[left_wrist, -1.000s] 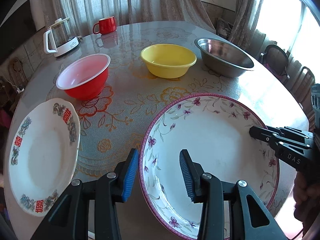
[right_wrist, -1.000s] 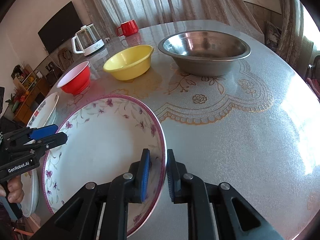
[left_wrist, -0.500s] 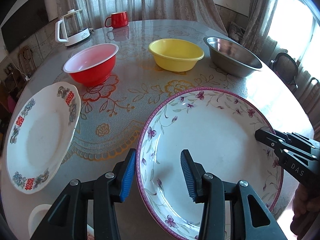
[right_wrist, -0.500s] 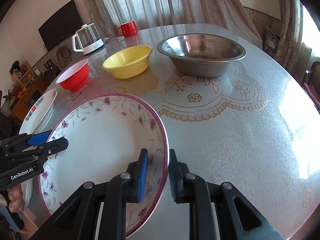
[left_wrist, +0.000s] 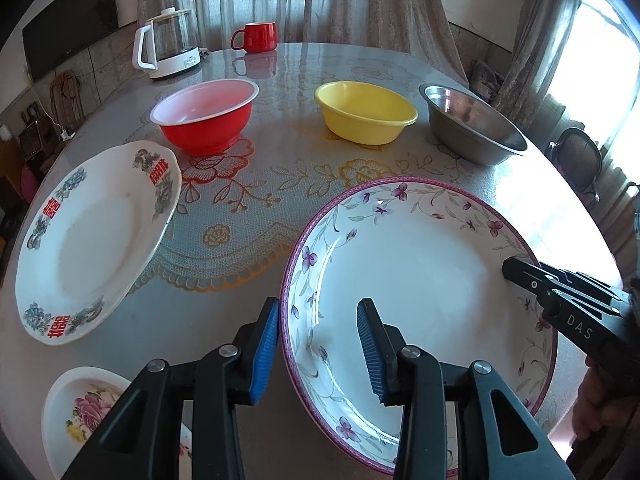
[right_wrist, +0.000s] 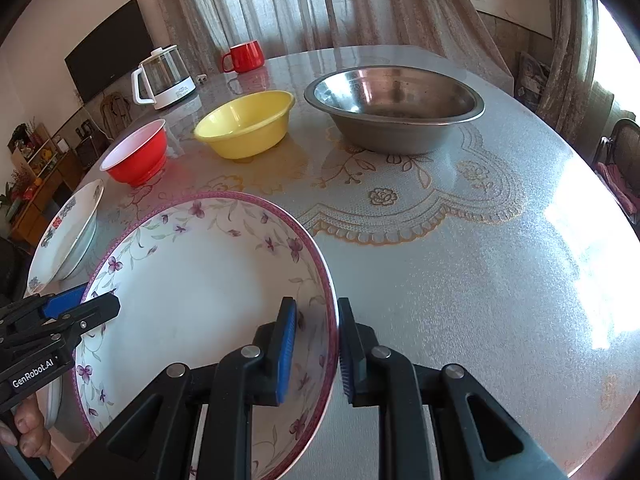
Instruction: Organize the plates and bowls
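Purple-flowered plate [left_wrist: 420, 272], left gripper [left_wrist: 318, 354] jaws closing, gapped astride rim at 9 o'clock, right gripper [right_wrist: 316, 350] straddling rim at 3 o'clock, contact unclear.

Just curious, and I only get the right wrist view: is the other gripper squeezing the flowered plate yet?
Observer: No. The left gripper straddles the rim of the purple-flowered plate, jaws open, with its inner pad clear of the wall.
Operator: Is anything tucked away near that gripper?
Observer: A small pink-flowered dish sits beside it, nearer the camera.
Operator: And the plate beyond it?
Observer: The red-lettered plate has nothing on it.
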Demonstrator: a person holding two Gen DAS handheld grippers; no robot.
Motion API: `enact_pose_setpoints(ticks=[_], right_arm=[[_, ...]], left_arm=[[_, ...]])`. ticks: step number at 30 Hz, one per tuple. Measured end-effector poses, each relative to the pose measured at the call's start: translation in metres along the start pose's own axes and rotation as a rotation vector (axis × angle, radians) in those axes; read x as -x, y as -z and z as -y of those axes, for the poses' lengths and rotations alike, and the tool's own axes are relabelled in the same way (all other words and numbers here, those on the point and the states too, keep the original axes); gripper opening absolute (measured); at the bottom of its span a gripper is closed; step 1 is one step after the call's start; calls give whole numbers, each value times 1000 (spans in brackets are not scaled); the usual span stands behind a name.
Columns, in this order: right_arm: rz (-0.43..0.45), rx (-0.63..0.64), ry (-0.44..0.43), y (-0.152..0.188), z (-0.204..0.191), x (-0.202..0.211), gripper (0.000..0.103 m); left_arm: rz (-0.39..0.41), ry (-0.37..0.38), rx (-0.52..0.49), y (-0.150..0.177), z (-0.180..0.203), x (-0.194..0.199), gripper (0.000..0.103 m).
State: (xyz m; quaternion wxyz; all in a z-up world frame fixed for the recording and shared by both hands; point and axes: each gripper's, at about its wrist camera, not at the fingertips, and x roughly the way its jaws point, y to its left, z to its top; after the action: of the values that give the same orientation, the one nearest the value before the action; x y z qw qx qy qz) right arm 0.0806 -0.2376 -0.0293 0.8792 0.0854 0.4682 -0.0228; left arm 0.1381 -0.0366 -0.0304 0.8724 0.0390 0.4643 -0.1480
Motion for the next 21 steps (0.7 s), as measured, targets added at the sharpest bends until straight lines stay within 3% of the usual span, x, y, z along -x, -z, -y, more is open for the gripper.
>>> enact_pose_setpoints(ticks=[15,21], right_arm=[[-34,-20,28,1,-4,4,21],[108,47,89,-7,-21,33,21]], left_arm=[[18,33,43,23,-6,14,31],[32,44,95,27,-16,18,31]])
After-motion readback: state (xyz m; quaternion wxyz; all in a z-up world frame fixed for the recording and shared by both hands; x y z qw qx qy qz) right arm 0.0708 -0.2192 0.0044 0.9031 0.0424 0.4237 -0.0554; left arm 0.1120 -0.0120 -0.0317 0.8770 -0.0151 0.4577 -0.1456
